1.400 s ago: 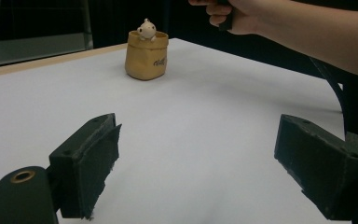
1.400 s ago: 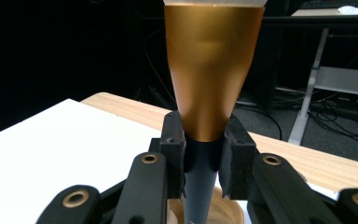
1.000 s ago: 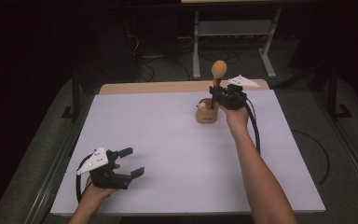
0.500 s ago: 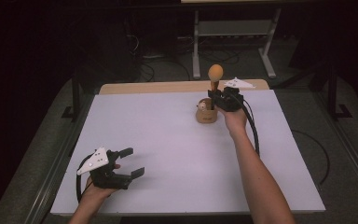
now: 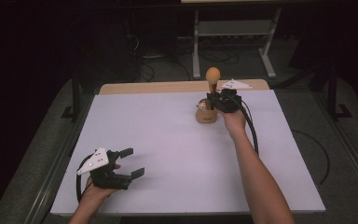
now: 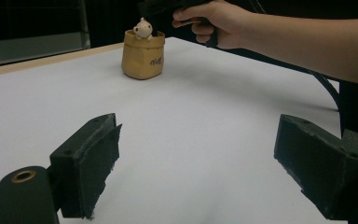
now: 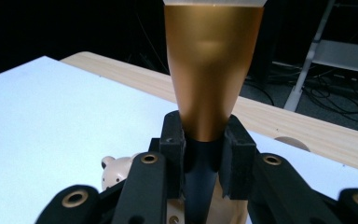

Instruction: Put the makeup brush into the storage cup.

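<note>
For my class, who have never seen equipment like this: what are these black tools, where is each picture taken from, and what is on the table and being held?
A person holds a two-jaw gripper in each hand. The high view looks down on the white table; the other two pictures come from cameras riding on each gripper. The left gripper rests near the table's front edge, jaws open and empty. The right gripper is shut on the dark handle of a gold-headed utensil, held upright by a small tan pouch with a little bear figure peeking out.

your right gripper (image 5: 213,99) is clamped tight, arm stretched far forward; your left gripper (image 5: 131,162) rests near you, jaws wide.
</note>
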`<state>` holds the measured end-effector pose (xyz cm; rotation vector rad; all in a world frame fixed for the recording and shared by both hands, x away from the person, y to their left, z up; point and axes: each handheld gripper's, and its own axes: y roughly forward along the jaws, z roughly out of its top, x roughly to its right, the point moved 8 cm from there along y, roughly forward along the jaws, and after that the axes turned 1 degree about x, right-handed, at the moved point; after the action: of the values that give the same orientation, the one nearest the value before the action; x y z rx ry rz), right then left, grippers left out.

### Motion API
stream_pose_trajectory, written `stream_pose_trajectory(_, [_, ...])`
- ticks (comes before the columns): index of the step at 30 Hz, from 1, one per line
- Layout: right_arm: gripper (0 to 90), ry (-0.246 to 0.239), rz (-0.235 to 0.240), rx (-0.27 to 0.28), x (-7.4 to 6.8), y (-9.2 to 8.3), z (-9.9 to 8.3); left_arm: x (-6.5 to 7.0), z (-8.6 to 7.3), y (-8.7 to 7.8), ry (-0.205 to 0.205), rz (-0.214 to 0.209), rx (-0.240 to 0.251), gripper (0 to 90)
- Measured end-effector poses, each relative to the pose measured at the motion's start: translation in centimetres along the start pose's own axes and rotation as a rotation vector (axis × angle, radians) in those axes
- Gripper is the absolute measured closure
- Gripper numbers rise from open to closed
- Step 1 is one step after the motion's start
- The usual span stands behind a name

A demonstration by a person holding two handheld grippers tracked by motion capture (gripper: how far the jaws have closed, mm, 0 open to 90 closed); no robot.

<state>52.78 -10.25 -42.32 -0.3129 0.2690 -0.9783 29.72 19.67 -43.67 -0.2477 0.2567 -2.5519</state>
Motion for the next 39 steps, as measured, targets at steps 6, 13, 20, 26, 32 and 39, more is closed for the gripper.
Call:
stream_pose_trajectory(6, [52.2,0.065,0.014,0.024,0.2,-0.2,0.3,0.0,0.0,0.0,0.0,0.0,-0.001,13.5])
stream_pose_trajectory(13, [43.3,0.069,0.014,0.035,0.7,-1.4,0.7,0.2,0.0,0.1,0.003,-0.004,-0.007,13.5])
stream_pose_trajectory(20, [38.6,0.03,0.036,0.021,-0.1,-2.2,1.1,0.1,0.0,0.1,0.002,-0.003,-0.005,13.5])
stream_pose_trajectory(26, [32.7,0.014,0.063,0.003,-0.8,-2.8,1.2,0.0,-0.1,0.1,-0.005,0.001,-0.006,13.5])
stream_pose_trajectory(32, [21.9,0.0,0.076,-0.015,-1.0,-3.4,0.9,0.1,0.0,0.1,-0.001,0.001,-0.009,13.5])
stream_pose_trajectory(39, [13.7,-0.011,0.093,-0.024,-1.5,-4.3,0.1,-0.1,-0.1,0.2,-0.001,0.008,-0.019,13.4])
